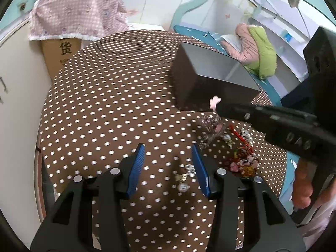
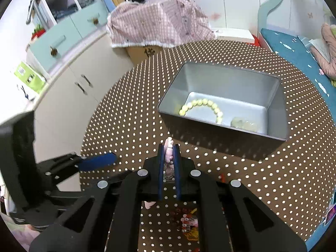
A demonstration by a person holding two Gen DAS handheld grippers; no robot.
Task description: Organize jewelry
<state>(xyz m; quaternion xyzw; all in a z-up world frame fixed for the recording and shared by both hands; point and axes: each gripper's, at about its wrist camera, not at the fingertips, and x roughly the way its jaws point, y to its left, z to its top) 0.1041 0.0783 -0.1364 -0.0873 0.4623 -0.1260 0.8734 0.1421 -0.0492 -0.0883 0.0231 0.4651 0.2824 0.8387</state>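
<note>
The left gripper [image 1: 169,163] hangs open over small silver earrings [image 1: 184,176]; a dark rectangular metal tin [image 1: 210,84] sits at one o'clock on the brown dotted tablecloth [image 1: 105,105].

Pink-and-clear hair clip [image 2: 168,147] pinched between blue pads, pink tip poking past them, lifted off table.

Open grey metal box [image 2: 275,96] upright on dotted cloth; inside, pale yellow bead bracelet [image 2: 202,105] curved on floor, pale translucent piece [image 2: 241,124] near front wall.

Jewelry pile [image 1: 241,157] on cloth: red cords, pink charms, clear crystal pieces.

Small gold-and-silver earrings [image 1: 182,178] lie apart, nearer.
</note>
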